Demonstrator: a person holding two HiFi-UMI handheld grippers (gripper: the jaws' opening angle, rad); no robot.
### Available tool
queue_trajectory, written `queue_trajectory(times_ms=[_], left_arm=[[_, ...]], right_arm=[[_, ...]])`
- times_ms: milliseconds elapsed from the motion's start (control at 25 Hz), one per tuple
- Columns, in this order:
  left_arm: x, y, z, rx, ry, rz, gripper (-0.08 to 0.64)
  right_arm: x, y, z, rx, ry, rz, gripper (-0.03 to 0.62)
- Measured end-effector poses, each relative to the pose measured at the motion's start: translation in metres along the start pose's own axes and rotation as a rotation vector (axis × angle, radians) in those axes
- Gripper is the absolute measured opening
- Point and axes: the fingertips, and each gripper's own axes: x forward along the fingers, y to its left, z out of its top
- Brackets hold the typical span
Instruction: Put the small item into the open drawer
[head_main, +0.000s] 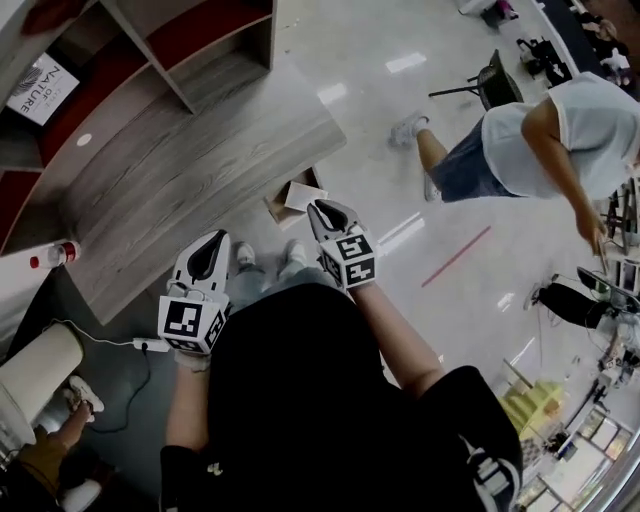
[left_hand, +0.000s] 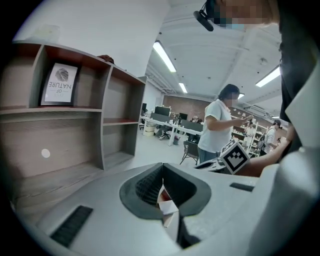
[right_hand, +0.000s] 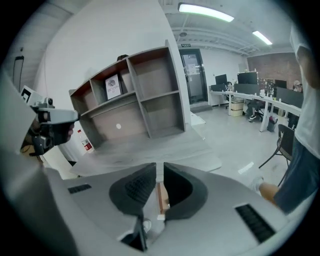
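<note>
The open wooden drawer (head_main: 281, 207) juts from the front of the grey wood desk (head_main: 190, 170), and a small white item (head_main: 300, 194) lies inside it. My right gripper (head_main: 315, 206) hangs just above the drawer, its jaws nearly together with a thin slit and nothing between them. In the right gripper view (right_hand: 157, 166) a strip of the drawer's wood (right_hand: 161, 197) shows below the jaws. My left gripper (head_main: 218, 238) is to the left over the desk's front edge, shut and empty. Under its jaws, the left gripper view (left_hand: 162, 166) shows the white item (left_hand: 167, 206).
A shelf unit (head_main: 180, 50) with a sign card (head_main: 40, 88) stands on the desk's far side. A red and white can (head_main: 62, 253) sits at its left end. A person in a white shirt (head_main: 560, 130) stands to the right near a chair (head_main: 495, 80). A white cylinder (head_main: 35, 375) is at lower left.
</note>
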Motion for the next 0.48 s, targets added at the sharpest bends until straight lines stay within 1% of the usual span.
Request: queue_trajectory(times_ms=[120,320,480], left_arm=[[0.006,-0.003,0.005,0.011,-0.003,-0.023,0.003],[0.021,-0.008,0.015,0.043,-0.019,-0.095,0.003],[0.029,-0.012,0.023,0.058,-0.033,-0.135,0.003]], right_arm=[[-0.017,0.005,0.014,0.002,-0.037,-0.004,0.043],[-0.044,0.003,0.039,0.008,-0.121,-0.050,0.037],[-0.067,0.001,0.059,-0.002,-0.174,-0.085,0.035]])
